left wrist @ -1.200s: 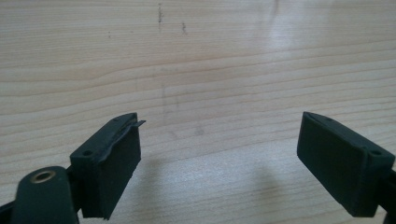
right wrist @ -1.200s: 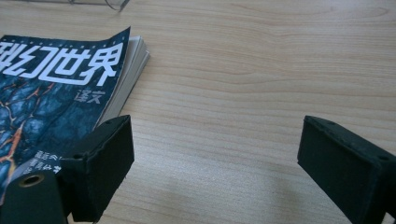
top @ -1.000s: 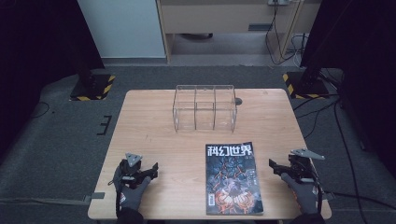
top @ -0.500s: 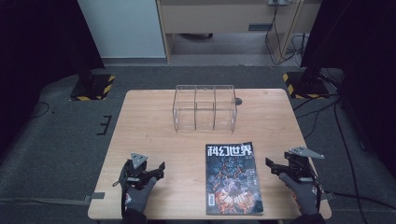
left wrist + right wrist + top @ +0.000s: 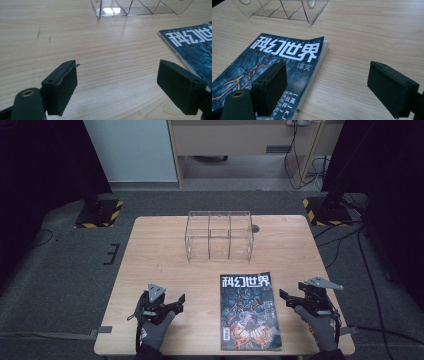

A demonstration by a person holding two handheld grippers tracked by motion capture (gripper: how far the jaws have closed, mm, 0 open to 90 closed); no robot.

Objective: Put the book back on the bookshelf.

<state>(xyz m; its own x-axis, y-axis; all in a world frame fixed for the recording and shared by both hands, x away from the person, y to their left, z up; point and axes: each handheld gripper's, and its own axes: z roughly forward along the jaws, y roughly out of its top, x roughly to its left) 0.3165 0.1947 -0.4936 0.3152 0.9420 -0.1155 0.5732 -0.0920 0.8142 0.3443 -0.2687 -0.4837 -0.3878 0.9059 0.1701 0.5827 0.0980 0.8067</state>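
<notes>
Lying flat at near right of the light wooden table: dark blue glossy magazine with white title lettering, spine leftward. Flanking it, right gripper just beside its free edge, jaws wide apart, empty; left gripper likewise spread, empty. Standing farther back, clear acrylic three-compartment rack, probably the destination.

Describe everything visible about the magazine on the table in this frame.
The magazine lies flat and closed, cover up, on the wooden table near its front edge, in front of the clear rack. Its dark blue-black cover has orange cracks and large white Chinese title characters. One top corner curls slightly. Neither gripper touches it.
</notes>
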